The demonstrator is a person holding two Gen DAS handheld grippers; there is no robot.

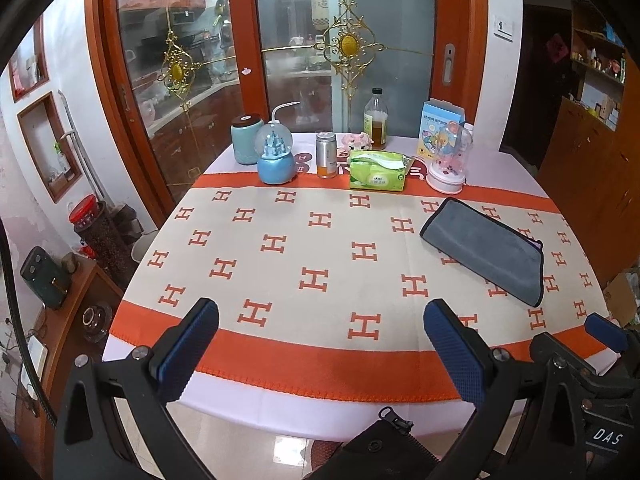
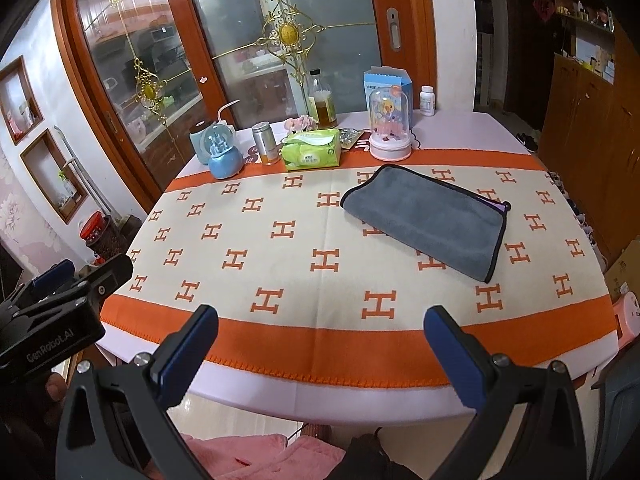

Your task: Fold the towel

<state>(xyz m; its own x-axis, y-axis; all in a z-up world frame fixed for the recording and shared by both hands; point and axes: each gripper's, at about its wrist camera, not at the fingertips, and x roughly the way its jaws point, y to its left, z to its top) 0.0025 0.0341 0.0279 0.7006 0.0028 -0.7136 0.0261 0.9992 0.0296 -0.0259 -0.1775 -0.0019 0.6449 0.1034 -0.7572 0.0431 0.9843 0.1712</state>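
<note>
My left gripper (image 1: 320, 344) and right gripper (image 2: 320, 348) hang spread wide, holding nothing, over the table's near edge (image 2: 320, 396). The grey towel (image 2: 426, 220) lies folded on the H-patterned cloth (image 2: 280, 248), right of centre; bottles and a tissue pack (image 2: 312, 154) line the far side before glass doors (image 2: 240, 40).

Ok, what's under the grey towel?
The grey towel lies folded on the orange-and-cream H-pattern tablecloth. A purple strip peeks out at its right edge. Anything else beneath it is covered.
</note>
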